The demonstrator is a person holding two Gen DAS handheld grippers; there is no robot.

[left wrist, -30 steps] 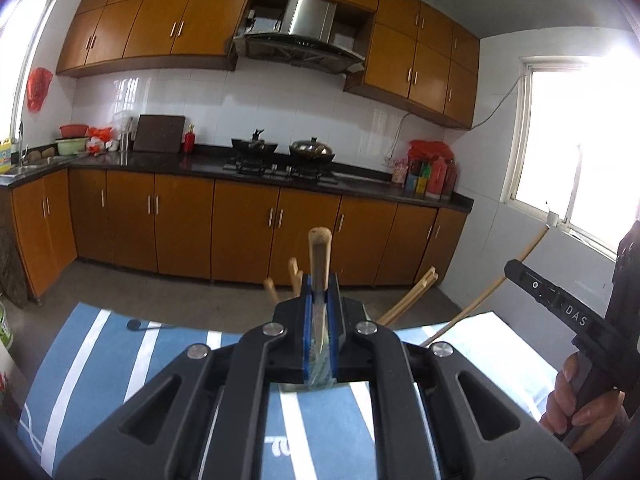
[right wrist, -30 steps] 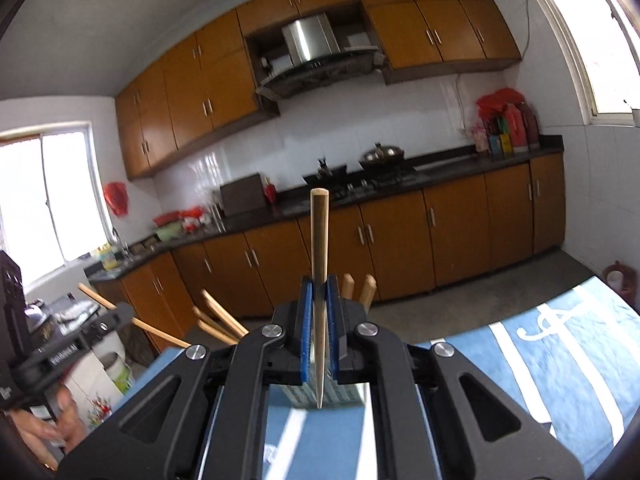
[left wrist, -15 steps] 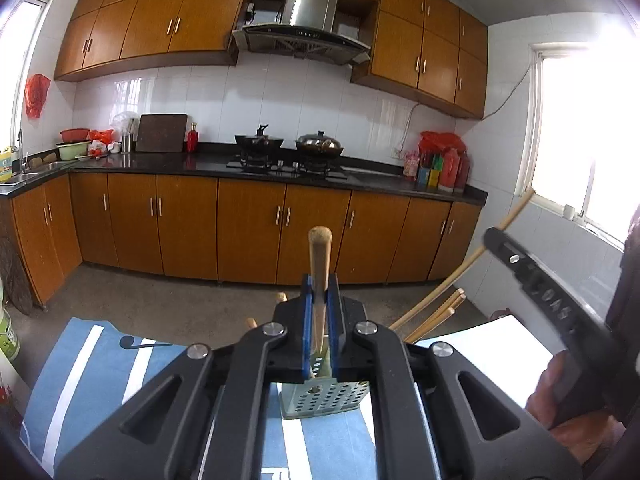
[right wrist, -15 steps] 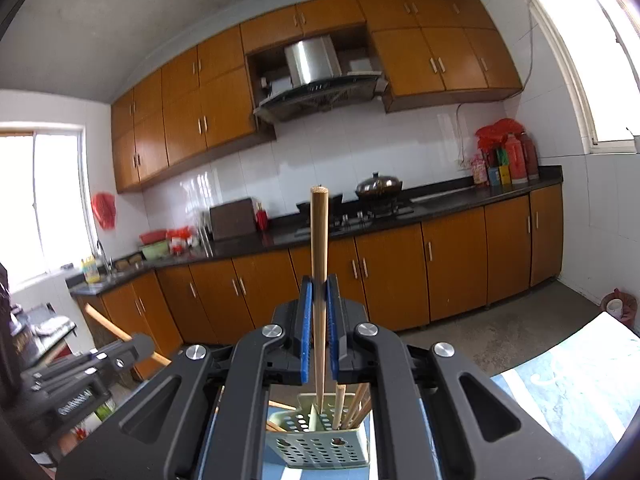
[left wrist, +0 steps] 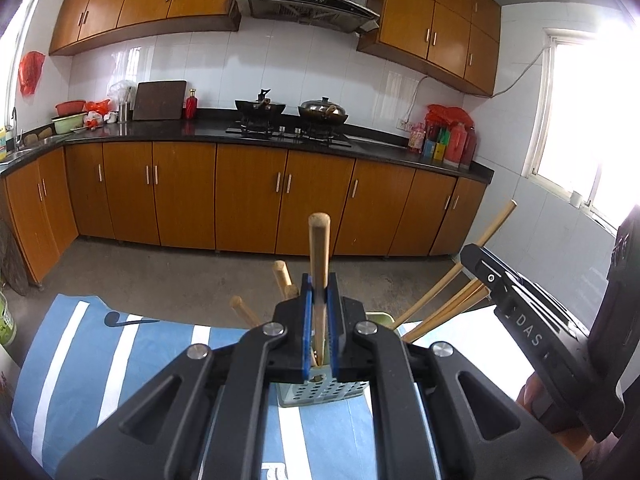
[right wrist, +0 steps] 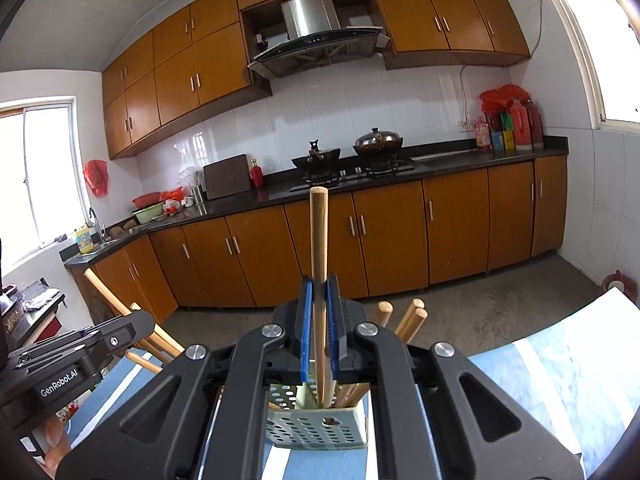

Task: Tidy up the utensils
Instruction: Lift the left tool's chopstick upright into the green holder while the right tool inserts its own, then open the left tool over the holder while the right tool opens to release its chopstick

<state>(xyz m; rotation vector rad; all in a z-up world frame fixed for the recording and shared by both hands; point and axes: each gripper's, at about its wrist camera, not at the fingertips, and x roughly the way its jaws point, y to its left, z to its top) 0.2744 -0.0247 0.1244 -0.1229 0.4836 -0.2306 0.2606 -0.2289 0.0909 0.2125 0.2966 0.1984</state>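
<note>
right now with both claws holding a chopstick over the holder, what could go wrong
The left claw and right claw crowd one small perforated holder, so they might collide. Leaning chopsticks already inside could block or deflect the gripped chopstick. A sideways push could tip the light holder.

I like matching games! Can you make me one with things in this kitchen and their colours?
Things:
1. tablecloth
2. utensil holder
3. chopstick in the right gripper
4. countertop

Colours:
A. black
B. pale green with holes
C. blue with white stripes
D. light wood

Pairs: 1-C, 2-B, 3-D, 4-A
</note>
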